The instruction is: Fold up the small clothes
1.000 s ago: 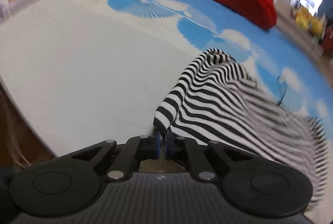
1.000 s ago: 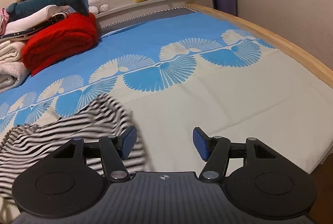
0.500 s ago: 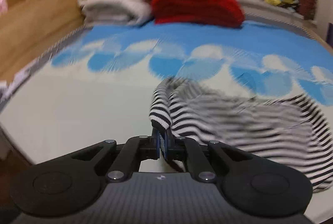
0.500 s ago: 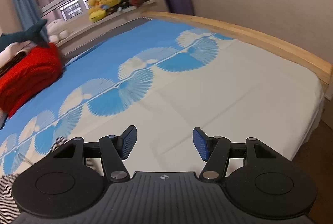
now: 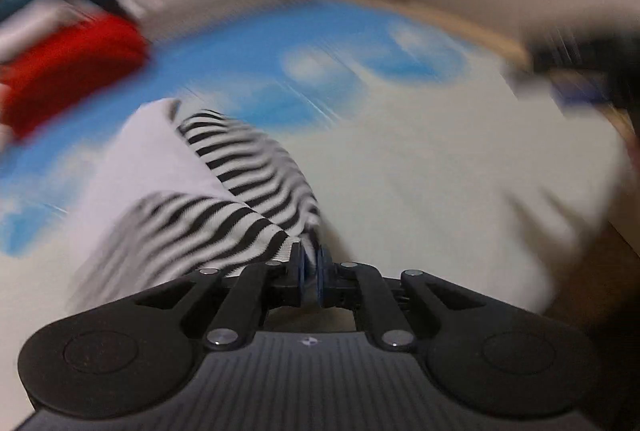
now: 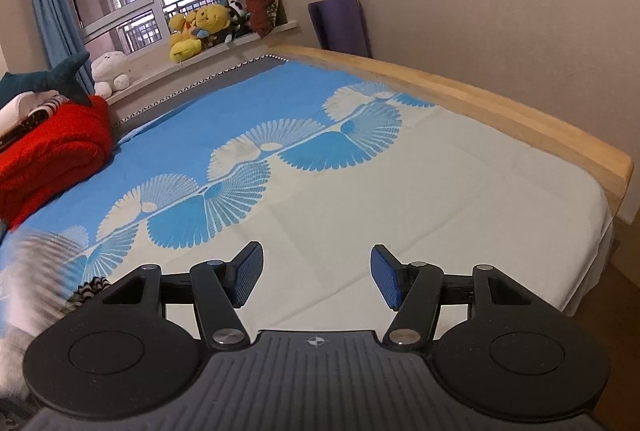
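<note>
The left tongs [image 5: 310,265] pinch the hem of the striped garment [image 5: 240,187] trailing limp over the bed [image 6: 400,199], so it looks light and floppy, best gripped at edges, while the right tongs [image 6: 316,277] gape empty.

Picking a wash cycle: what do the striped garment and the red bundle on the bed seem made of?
Striped garment: looks like soft stretchy knit, matte; woven-in black and white stripes, drapes limply. Red bundle: probably chunky knit or fleece, matte, with ridged texture and thick rounded folds. The fibre cannot be told.
</note>
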`<state>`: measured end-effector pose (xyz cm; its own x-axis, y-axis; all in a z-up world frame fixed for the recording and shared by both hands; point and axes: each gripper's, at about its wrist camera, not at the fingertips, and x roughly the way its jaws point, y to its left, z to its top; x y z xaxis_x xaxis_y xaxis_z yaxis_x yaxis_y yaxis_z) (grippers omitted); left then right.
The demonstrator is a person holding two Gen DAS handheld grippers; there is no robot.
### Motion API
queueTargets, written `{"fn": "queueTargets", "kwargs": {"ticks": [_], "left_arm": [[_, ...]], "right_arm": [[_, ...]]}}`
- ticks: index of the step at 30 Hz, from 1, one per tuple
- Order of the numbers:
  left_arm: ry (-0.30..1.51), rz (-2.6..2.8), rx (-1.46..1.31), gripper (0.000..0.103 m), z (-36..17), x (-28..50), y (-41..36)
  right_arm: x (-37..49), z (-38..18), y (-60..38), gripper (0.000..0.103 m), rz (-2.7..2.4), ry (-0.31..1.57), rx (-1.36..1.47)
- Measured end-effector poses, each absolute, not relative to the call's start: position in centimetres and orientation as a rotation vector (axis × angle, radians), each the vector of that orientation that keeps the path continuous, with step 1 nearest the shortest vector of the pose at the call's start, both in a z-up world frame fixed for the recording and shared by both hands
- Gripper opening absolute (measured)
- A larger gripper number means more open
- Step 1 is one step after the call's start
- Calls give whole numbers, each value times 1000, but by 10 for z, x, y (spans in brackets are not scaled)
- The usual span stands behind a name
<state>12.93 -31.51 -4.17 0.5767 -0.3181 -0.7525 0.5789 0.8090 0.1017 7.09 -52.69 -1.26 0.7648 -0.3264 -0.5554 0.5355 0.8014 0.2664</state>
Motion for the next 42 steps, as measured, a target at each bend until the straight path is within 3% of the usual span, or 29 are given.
{"fn": "queueTargets", "kwargs": {"ticks": [3, 6, 7, 12, 14, 19, 23, 30, 31, 32, 34, 35, 37, 40, 42], "left_arm": [[912, -605, 328, 12, -58, 134, -313], [871, -626, 223, 31, -32, 143, -270], [850, -628, 194, 33, -21, 147, -249], [779, -531, 232, 33, 10, 169, -168], [766, -464, 242, 33, 7, 178, -131], [850, -256, 133, 32, -22, 197, -55], [841, -194, 41, 33, -23, 206, -39], [844, -259, 30, 34, -23, 202, -36], [848, -274, 21, 36, -23, 200, -35], [854, -286, 15, 37, -25, 198, -38], [867, -298, 3, 43, -26, 198, -43], [873, -306, -4, 46, -27, 199, -45], [878, -327, -25, 62, -27, 199, -52], [878, -379, -62, 79, -26, 198, -63], [901, -422, -78, 85, -29, 199, -72]], "right_arm": [[73, -15, -531, 62, -463, 519, 476], [79, -16, -525, 62, -400, 532, 501], [82, -16, -523, 62, -371, 537, 507], [99, -20, -497, 60, -188, 592, 536], [107, -22, -480, 53, -134, 619, 518], [127, -27, -441, 52, -38, 687, 447], [149, -43, -412, 61, 74, 802, 444], [175, -69, -381, 61, 83, 951, 388], [173, -71, -380, 51, 89, 962, 384], [171, -70, -376, 29, 107, 965, 372], [163, -67, -370, 0, 145, 943, 337], [158, -62, -373, 0, 164, 917, 344], [142, -45, -381, 0, 198, 829, 379], [106, -7, -406, 0, 240, 653, 479], [84, 4, -422, 0, 240, 614, 511]]}}
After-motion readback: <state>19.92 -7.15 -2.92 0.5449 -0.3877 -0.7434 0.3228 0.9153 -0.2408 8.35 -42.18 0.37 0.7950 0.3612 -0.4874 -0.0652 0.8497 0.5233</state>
